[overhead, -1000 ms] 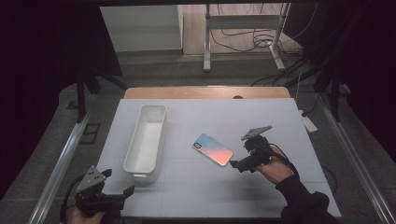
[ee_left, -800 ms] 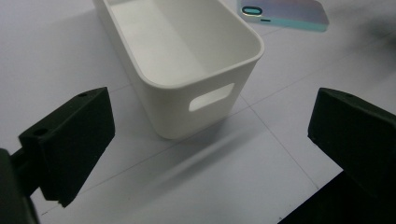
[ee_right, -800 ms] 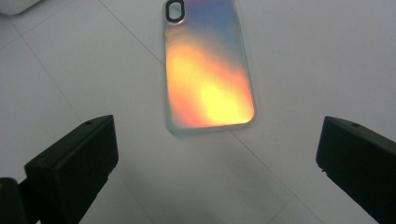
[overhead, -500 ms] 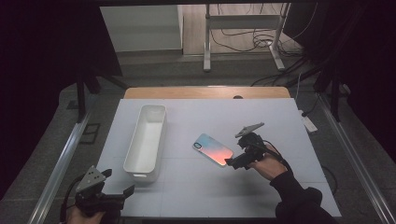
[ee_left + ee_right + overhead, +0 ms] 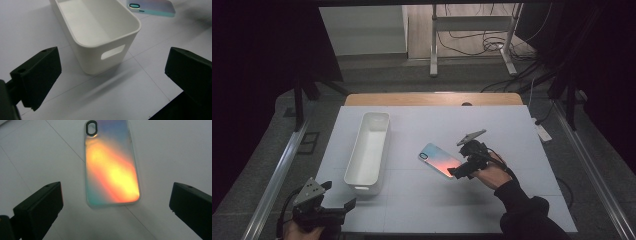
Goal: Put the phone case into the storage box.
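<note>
Table (image 5: 522,125): white top, wide bare stretch on the far right side and along the near edge, nothing crowding the work area. White bin (image 5: 368,150) sits left of centre, long axis running near-to-far, well apart from the phone case.

Phone case (image 5: 440,160) lies flat, back up, about mid-table, slightly right of centre. Iridescent orange/teal finish, camera cutout (image 5: 91,128) at its far-left end. Free table on all sides of it, no edge close by.

R gripper (image 5: 458,172) is at the case's near-right end, just beside it or just over the corner; can't tell from the high view if it touches. In the right gripper view, jaws are spread wide, nothing held, case's near end sits between them and a bit ahead, gaps on both sides.

Case long axis runs diagonal on the table, far-left to near-right, cutout end pointing away from R gripper toward the bin's side. In the right gripper view the axis lines up roughly w/ the gripper's look direction.

L gripper (image 5: 343,207) is at the near-left table edge, just short of the bin's near end, jaws wide apart, holding nothing. Bin's handle slot (image 5: 113,52) faces it
</note>
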Available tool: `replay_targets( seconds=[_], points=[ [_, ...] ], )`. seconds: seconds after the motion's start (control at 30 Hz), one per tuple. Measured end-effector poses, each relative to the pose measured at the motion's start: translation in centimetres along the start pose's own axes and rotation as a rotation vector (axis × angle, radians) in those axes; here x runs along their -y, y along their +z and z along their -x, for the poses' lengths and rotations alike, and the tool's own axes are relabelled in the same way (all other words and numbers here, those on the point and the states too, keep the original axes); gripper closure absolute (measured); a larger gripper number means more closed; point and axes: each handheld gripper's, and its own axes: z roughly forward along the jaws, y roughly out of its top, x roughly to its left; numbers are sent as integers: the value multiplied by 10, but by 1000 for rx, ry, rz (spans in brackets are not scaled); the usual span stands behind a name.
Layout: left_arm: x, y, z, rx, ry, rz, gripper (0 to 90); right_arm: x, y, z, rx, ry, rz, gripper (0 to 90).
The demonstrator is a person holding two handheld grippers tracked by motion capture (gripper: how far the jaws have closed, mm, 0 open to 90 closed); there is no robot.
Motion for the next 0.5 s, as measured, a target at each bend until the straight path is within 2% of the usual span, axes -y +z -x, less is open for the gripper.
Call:
replay_targets(
  seconds=[0.5],
  points=[
    [0,0,0,3,3,-4,13,-11,17,-3,17,-32,-35,0]
  ],
)
